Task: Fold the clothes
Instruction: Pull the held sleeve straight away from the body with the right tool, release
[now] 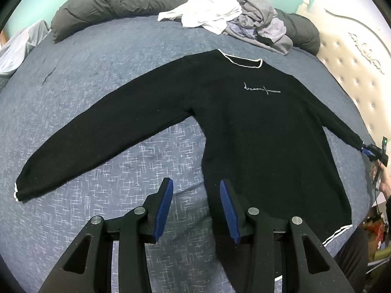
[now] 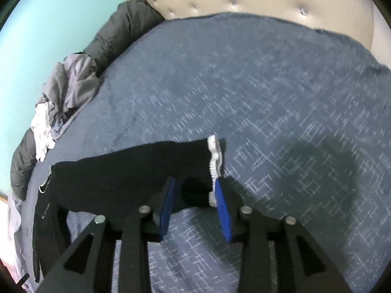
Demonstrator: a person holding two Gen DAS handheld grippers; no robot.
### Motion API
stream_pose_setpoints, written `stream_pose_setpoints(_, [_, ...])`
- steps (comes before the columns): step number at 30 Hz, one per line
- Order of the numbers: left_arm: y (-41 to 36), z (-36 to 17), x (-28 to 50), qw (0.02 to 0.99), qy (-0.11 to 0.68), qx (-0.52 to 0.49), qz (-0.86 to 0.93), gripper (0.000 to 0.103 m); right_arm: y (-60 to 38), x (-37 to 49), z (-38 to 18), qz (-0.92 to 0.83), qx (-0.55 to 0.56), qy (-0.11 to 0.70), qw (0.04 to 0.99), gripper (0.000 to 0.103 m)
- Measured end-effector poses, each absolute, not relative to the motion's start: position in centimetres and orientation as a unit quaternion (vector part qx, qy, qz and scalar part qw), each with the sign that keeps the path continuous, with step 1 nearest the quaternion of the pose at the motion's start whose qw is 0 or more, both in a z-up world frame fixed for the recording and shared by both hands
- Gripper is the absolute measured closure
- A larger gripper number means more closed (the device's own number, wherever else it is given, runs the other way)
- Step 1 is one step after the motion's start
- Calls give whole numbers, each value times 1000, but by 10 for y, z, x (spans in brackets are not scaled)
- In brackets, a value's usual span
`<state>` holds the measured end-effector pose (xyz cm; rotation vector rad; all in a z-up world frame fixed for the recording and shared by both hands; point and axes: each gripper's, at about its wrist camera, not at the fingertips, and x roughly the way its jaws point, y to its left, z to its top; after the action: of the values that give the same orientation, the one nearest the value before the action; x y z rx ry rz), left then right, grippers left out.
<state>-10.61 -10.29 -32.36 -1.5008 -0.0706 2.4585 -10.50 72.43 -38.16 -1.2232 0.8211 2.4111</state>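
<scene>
1. Blue pads of your left gripper (image 1: 196,193) sit nearest the lens, spread wide with nothing between them, hovering over the lower side edge of the black sweater (image 1: 244,122). You have that hand free for anchoring.
2. Your right gripper (image 2: 194,189) has the sleeve cuff (image 2: 215,156), white-trimmed, lying between its pads. The pads look partly apart in the wrist view, so I cannot tell for certain that the pinch is firm. From the left view the cuff does seem drawn out to the tool. Confirm the bite before you pull.
3. The sweater lies face up and flat on the blue bedspread (image 1: 73,85), collar towards the pile of clothes (image 1: 232,17) and the dark bolster (image 1: 117,5). The other sleeve (image 1: 97,134) stretches away, its cuff well apart from both tools.
4. The step in hand is probably folding the held sleeve across the chest. Lift the cuff only enough to clear the body, then carry it inward in a low arc so the knit doesn't drag the shoulder with it.
5. Set your left pads down near the shoulder or side seam as a hinge, if the body starts to shift.
6. Lay the sleeve straight, cuff last, and let go only once it rests flat. Thick knit tends to spring back, so smooth it.
</scene>
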Motion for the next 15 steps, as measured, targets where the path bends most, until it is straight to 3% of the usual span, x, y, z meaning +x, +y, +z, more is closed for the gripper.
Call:
stream_pose_setpoints(11, [-95, -333, -111, 133, -17, -525, 841, 59, 716, -109, -386, 850, -435, 249, 166, 71])
stream_pose_setpoints(15, [-90, -336, -110, 136, -13, -528, 838, 59, 711, -110, -384, 852, -435, 238, 167, 88])
